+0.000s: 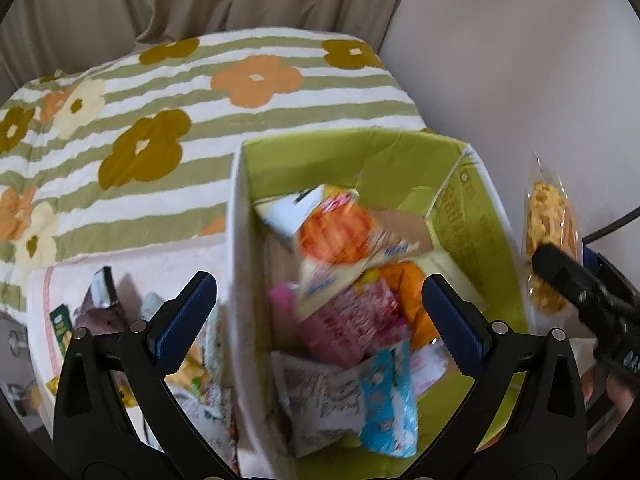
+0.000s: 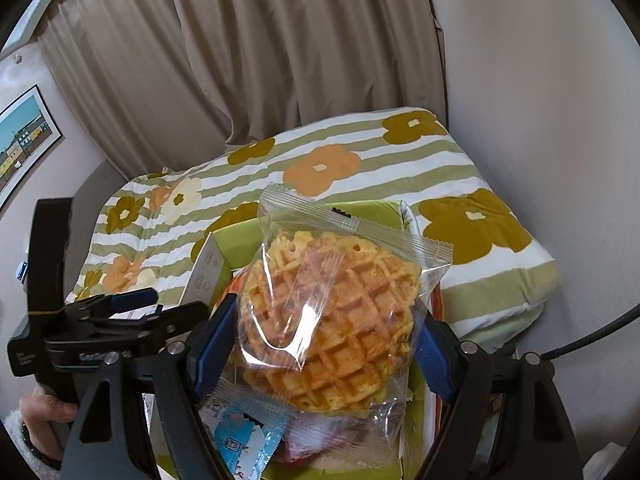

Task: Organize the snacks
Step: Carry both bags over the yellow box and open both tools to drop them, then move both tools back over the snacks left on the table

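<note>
A wrapped waffle (image 2: 332,320) is clamped between the blue pads of the right gripper (image 2: 320,344), held just above a green box (image 1: 472,184). The left gripper (image 1: 316,320) hangs over the box with its fingers wide apart and nothing between them. Snack packets (image 1: 344,288) are heaped inside. The waffle is best lowered well inside the walls before release. Beyond, a flowered quilt (image 1: 200,92) and curtain (image 2: 260,40) are seen.

Snacks (image 1: 344,280) in box (image 1: 472,208) (on bed), blanket (image 1: 160,120) behind
</note>
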Available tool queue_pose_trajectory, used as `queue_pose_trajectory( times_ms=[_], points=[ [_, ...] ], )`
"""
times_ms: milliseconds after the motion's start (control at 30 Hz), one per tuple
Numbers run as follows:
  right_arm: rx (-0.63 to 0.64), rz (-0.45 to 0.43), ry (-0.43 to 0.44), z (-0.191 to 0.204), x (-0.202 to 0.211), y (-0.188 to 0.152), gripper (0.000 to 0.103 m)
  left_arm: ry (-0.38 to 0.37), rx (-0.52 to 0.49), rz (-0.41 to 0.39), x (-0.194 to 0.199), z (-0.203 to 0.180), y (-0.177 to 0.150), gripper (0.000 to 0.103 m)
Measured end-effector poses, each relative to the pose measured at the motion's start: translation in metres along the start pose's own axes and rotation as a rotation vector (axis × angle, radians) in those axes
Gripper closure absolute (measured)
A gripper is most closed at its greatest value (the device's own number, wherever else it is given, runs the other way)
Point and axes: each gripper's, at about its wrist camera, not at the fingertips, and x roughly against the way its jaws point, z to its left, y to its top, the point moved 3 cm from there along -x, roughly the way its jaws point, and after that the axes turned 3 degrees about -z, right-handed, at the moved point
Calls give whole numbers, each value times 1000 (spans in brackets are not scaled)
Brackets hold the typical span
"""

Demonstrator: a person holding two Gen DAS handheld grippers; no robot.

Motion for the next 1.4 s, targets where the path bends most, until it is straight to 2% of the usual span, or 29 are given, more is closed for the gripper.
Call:
queue_pose_trajectory(
  times_ms=[333, 433, 500, 567, 633, 733, 1033, 1233, 1400],
  points=[
    [30, 63, 23, 1, -27, 12, 26, 19, 31, -36, 24, 24, -13, 1],
    [51, 71, 2, 2, -37, 16, 26, 31, 35, -39, 27, 31, -16, 1],
    [52, 79, -28, 1, -44, 18, 24, 38, 46, -25, 25, 37, -20, 1],
    [45, 88, -45, 0, -50, 17, 14, 39, 58, -12, 23, 41, -26, 1],
    [43, 64, -45, -1, -49, 16, 8, 43, 68, -8, 24, 45, -32, 1],
    [45, 59, -46, 0, -46, 13, 8, 53, 74, -4, 27, 50, -41, 1],
    [62, 70, 14, 13, -22, 2, 8, 82, 101, -31, 49, 57, -55, 1],
    [94, 49, 86, 30, 3, 2, 8, 90, 131, -93, 78, 52, -67, 1],
    [141, 32, 181, 51, 16, -1, 8, 158, 162, -107, 108, 62, -86, 1]
  ],
)
